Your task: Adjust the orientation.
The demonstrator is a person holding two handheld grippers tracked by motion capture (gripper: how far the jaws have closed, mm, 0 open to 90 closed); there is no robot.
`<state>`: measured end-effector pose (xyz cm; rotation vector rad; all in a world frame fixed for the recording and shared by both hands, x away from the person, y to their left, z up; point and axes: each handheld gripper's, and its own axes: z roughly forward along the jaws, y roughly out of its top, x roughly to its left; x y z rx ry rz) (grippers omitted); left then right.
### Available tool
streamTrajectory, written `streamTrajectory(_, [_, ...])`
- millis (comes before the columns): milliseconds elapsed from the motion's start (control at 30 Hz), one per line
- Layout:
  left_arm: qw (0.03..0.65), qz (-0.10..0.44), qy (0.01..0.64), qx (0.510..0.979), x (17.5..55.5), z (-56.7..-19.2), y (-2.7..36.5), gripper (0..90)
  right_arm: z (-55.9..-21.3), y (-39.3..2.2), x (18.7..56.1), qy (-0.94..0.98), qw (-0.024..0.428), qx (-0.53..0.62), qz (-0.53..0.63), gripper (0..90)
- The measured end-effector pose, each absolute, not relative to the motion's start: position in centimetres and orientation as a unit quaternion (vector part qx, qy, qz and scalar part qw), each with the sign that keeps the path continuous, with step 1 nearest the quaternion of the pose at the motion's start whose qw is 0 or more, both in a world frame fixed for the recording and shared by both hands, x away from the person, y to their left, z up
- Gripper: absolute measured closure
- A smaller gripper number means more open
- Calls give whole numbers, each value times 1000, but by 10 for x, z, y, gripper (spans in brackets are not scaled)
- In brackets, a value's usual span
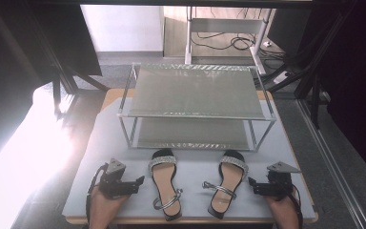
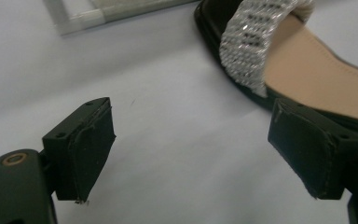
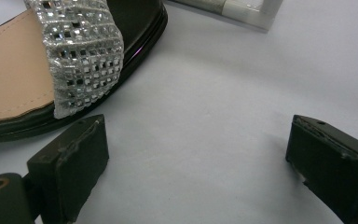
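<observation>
- Two sandals, the left sandal (image 1: pixel 165 183) and the right sandal (image 1: pixel 228 182), are seen lying flat on the worktop (image 1: pixel 190 210), in front of the shoe rack (image 1: pixel 195 90), whose shelves are bare
- Nothing is judged done yet: both placings remain
- The left tool (image 1: pixel 136 182) is held open beside the left sandal, nothing gripped
- The right tool (image 1: pixel 253 184) is likewise open and empty, just beside the right sandal
</observation>
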<state>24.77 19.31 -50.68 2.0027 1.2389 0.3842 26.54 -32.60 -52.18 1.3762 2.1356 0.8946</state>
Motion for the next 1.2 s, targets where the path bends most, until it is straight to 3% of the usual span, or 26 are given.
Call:
streamTrajectory(400, [411,131,478,765,254,-502,170,207,-522,-326,265,774,223,497,323,59])
streamTrajectory(667, [408,115,484,766,268,-510,153,347,-522,-326,265,774,224,497,323,60])
streamTrajectory(967, [414,95,506,751,285,-518,150,599,-522,-326,265,774,224,497,323,61])
streamTrajectory(1200, [435,56,517,735,292,-522,156,633,-522,-326,265,774,223,497,323,61])
